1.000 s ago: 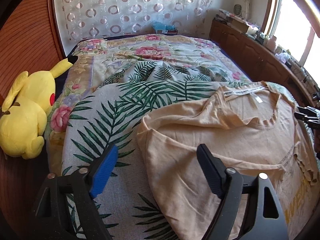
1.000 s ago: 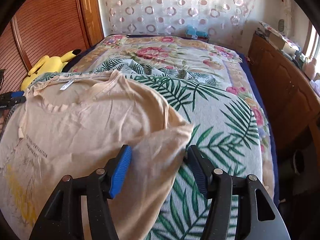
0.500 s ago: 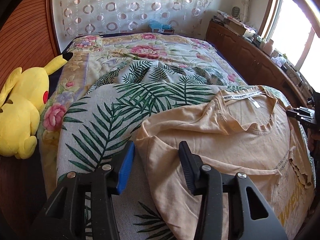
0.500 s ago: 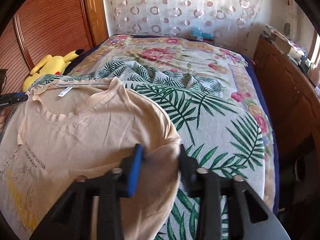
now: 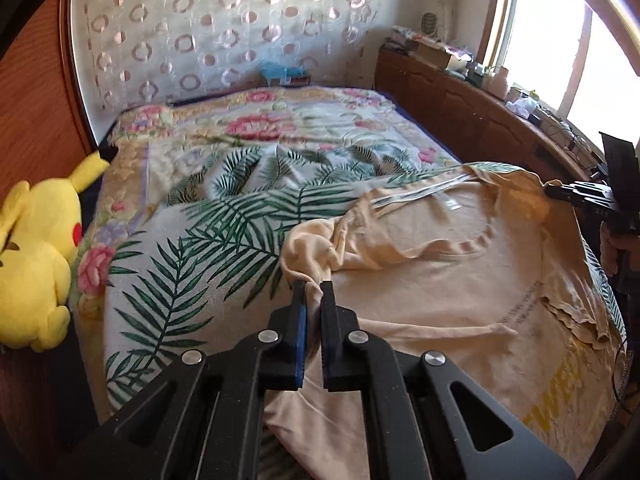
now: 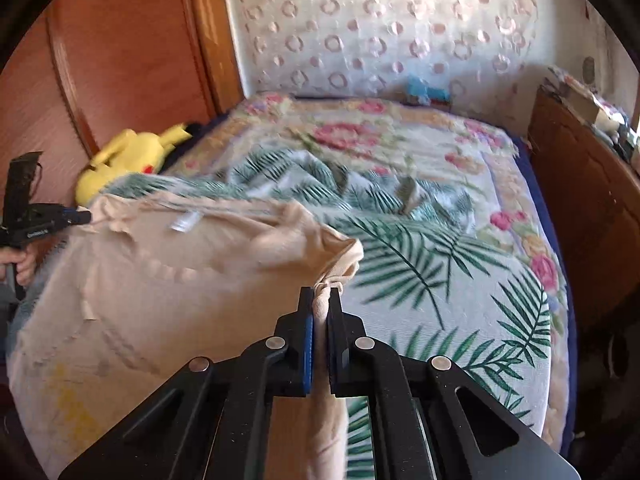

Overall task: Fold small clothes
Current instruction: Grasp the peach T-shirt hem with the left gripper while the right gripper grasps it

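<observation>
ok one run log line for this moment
left hand-held gripper: shut on t-shirt sleeve | right hand-held gripper: shut on other sleeve | t-shirt: on bed, sleeves bunched

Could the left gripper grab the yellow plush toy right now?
Probably not: the left gripper is shut on the shirt, so it's busy. The plush lies off to the side by the bed, with nothing blocking it.

Yellow capitals on the front of my beige T-shirt [image 5: 460, 292] begin "TWE", cut off; the small dark lines above them are unreadable.
</observation>
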Demonstrator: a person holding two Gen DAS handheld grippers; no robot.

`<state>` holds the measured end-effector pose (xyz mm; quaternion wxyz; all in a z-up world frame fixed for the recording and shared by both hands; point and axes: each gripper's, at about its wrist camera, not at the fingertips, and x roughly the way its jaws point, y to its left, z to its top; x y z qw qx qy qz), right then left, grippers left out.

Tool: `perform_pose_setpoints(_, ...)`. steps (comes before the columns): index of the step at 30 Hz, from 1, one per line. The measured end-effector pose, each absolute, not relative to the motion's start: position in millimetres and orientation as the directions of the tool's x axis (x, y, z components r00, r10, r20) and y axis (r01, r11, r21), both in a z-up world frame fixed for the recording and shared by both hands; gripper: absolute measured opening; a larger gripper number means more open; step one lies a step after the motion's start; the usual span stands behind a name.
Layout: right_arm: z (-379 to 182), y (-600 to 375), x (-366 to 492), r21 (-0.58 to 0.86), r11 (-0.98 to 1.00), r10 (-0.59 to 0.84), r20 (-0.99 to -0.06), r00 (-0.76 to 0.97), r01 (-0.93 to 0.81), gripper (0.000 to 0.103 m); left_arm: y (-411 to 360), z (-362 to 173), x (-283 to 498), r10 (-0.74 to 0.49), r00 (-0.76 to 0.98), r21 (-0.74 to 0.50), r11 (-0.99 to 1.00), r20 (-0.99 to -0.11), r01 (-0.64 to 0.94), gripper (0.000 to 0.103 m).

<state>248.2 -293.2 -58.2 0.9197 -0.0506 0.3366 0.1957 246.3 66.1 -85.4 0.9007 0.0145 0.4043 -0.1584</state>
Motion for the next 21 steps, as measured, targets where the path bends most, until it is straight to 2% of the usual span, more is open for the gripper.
perform_pose_setpoints(8,-48.2,-294.2,155.9,0.033,0.915,0.353,-0.553,0.755,-0.403,0.005,64.4,-66.2,160.3,-0.304,0.687,-0.108,0.943,-0.660,0.314,0.006)
perform_pose_setpoints(12,-56.7,-307.5,108.7,0.032,0.922,0.341,-0.536,0.772,-0.386,0.005,70.0,-67.9,109.7,-0.254,0.729,-0.065,0.959,-0.635,0.277,0.006)
perform_pose_setpoints(18,-68.9,-338.8,37.2,0.125,0.934,0.347,-0.535,0.770,-0.334,0.005,90.6,-80.2,49.3,-0.274,0.737,-0.138,0.961,-0.618,0.242,0.006)
perform_pose_setpoints(21,-67.2,-341.4,13.8,0.127,0.934,0.349,-0.528,0.775,-0.334,0.005,94.1,-78.5,31.5,-0.277,0.743,-0.134,0.959,-0.609,0.248,0.006)
